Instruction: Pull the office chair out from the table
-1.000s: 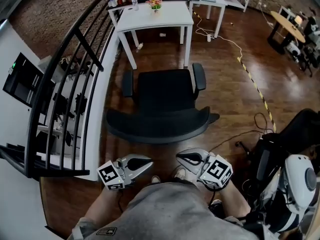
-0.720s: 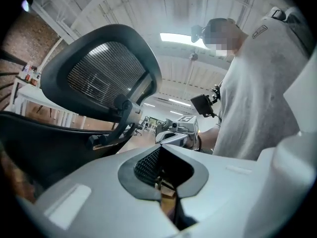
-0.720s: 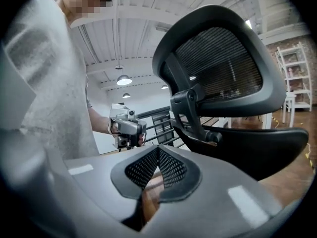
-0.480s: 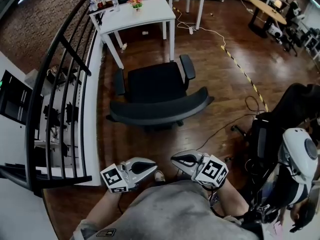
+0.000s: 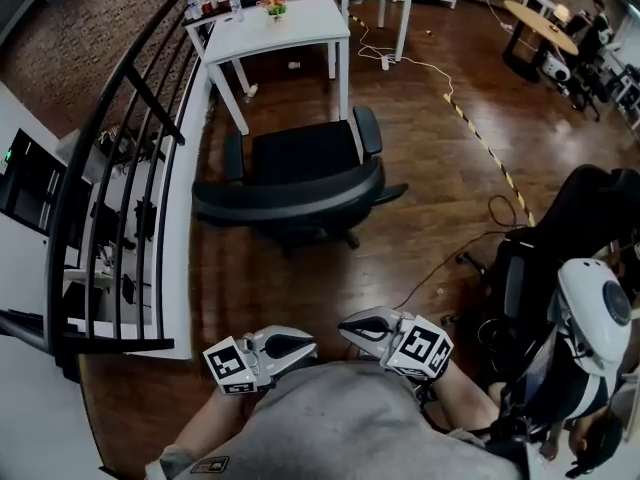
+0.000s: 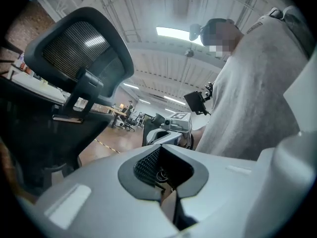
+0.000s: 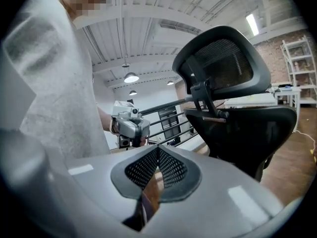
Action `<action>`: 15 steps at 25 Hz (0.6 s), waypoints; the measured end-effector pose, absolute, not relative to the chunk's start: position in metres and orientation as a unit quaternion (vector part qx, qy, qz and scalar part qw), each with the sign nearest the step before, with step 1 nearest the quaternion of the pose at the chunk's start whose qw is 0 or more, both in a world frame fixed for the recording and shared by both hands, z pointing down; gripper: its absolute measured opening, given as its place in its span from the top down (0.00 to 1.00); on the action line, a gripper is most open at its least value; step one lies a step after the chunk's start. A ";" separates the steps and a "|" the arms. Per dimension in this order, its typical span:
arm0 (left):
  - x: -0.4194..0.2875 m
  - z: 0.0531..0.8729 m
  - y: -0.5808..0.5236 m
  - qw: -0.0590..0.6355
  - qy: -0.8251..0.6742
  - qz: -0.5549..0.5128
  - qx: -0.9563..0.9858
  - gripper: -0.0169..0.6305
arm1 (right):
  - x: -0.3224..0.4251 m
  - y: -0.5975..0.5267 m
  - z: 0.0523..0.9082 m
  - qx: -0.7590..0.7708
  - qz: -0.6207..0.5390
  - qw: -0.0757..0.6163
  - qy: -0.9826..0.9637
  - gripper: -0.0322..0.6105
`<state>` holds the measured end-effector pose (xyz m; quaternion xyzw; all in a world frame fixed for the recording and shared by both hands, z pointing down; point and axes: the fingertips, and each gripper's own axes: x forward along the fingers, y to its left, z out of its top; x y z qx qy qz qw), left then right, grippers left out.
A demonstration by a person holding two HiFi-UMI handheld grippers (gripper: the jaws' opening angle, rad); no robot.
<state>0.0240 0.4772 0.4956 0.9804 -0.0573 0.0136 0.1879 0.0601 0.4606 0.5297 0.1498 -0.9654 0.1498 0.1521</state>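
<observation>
**Chair on castors, both pairs of fingers clenched and empty**

Nearest, the left gripper (image 5: 300, 346) and the right gripper (image 5: 352, 325) sit close against the person's shirt (image 5: 330, 418). Their tips are turned toward each other. Each gripper view shows its fingers pressed together with nothing between them.

The office chair (image 5: 300, 173) stands well ahead of the fingers, apart from both. Its curved backrest (image 5: 290, 200) is the part closest to them and its seat faces away. Beyond the chair is the white worktop (image 5: 275, 30); the seat looks already clear of its edge.

The chair is probably fairly heavy, but it should roll readily on the smooth wooden floor (image 5: 300, 288). It will likely swivel if pulled from one side only. The mesh panels will give, so the stiff top rim of the backrest looks like the best hold. One pair of fingers would go to each side of centre, and they would have to open first. The armrests (image 5: 368, 130) lie farther off. A cable (image 5: 440, 268) trails on the floor to the right of the fingers and could catch a castor.
</observation>
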 end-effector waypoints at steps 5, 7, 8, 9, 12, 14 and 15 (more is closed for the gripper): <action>0.038 0.499 0.494 0.191 -0.055 0.017 0.980 0.97 | 0.061 0.484 0.535 0.131 0.154 0.149 -0.968 0.94; 0.039 0.498 0.499 0.189 -0.055 0.018 0.980 0.97 | 0.061 0.490 0.535 0.127 0.151 0.150 -0.969 0.94; 0.039 0.498 0.500 0.188 -0.056 0.019 0.980 0.97 | 0.061 0.491 0.535 0.127 0.149 0.151 -0.969 0.94; 0.039 0.498 0.501 0.186 -0.056 0.020 0.981 0.97 | 0.061 0.492 0.534 0.128 0.147 0.152 -0.969 0.94; 0.038 0.500 0.502 0.182 -0.058 0.022 0.981 0.97 | 0.062 0.492 0.535 0.130 0.139 0.151 -0.970 0.94; 0.036 0.500 0.502 0.179 -0.062 0.021 0.982 0.97 | 0.060 0.492 0.536 0.127 0.130 0.153 -0.971 0.94; 0.035 0.500 0.502 0.177 -0.064 0.021 0.982 0.97 | 0.059 0.493 0.536 0.126 0.124 0.155 -0.972 0.94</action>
